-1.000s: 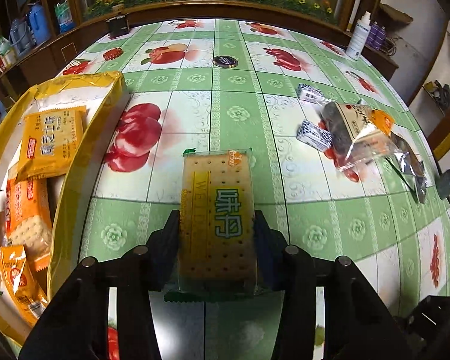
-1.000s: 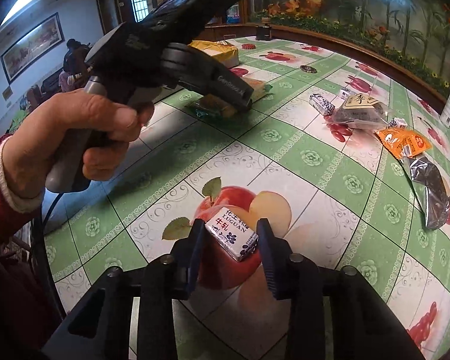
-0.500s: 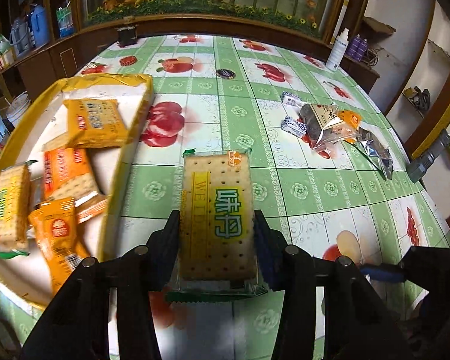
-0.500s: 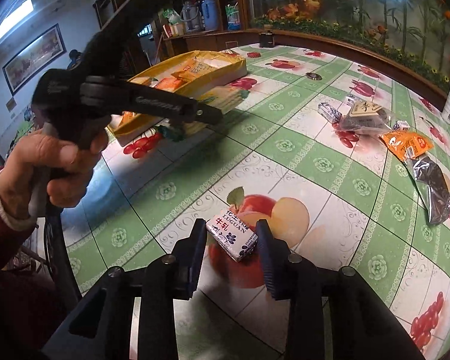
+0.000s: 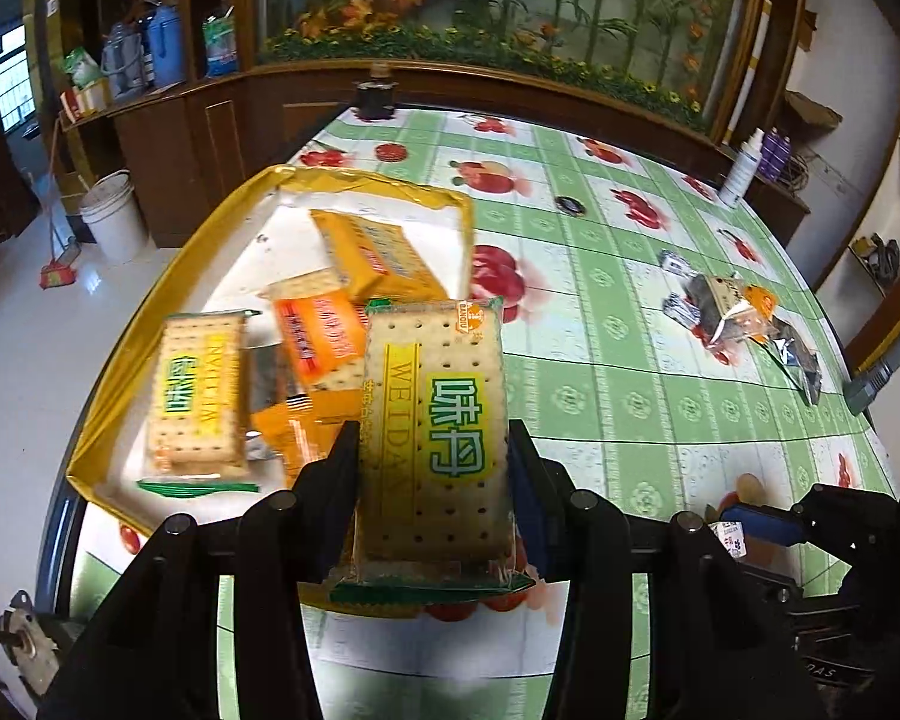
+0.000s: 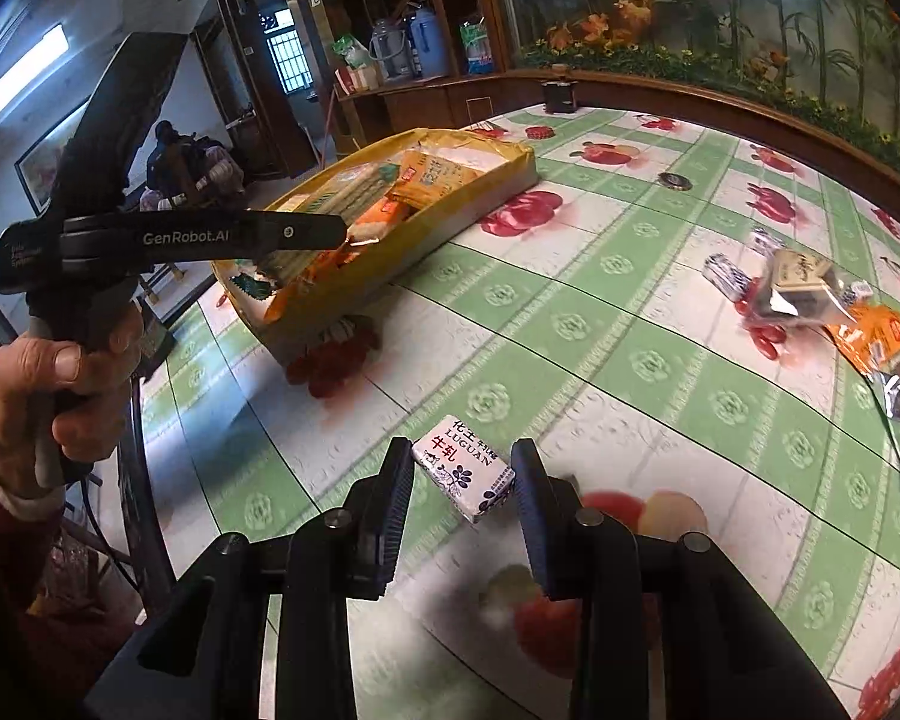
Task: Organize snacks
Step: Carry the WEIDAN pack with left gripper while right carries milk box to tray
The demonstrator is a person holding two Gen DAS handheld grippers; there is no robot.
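My left gripper [image 5: 432, 468] is shut on a clear-wrapped cracker pack [image 5: 435, 426] with green characters, held in the air over the near right edge of the yellow box [image 5: 150, 336]. That box holds a matching cracker pack [image 5: 198, 390] and several orange packs [image 5: 372, 252]. My right gripper [image 6: 462, 480] is shut on a small white milk candy [image 6: 462, 468] with red characters, lifted above the tablecloth. In the right wrist view the left gripper [image 6: 330, 231] reaches over the yellow box [image 6: 450, 204], gripped by a hand [image 6: 60, 384].
More snacks lie in a loose pile [image 5: 732, 312] at the table's right: small wrapped candies, a clear bag, an orange packet, a dark foil wrapper. A round dark lid [image 5: 570, 205] sits farther back. A white bottle [image 5: 741, 171] stands by the far right rim. The table's left edge drops to the floor.
The left gripper carried the cracker pack leftward and up, from over the tablecloth to above the yellow box. The right gripper rose a little with the candy still in it.
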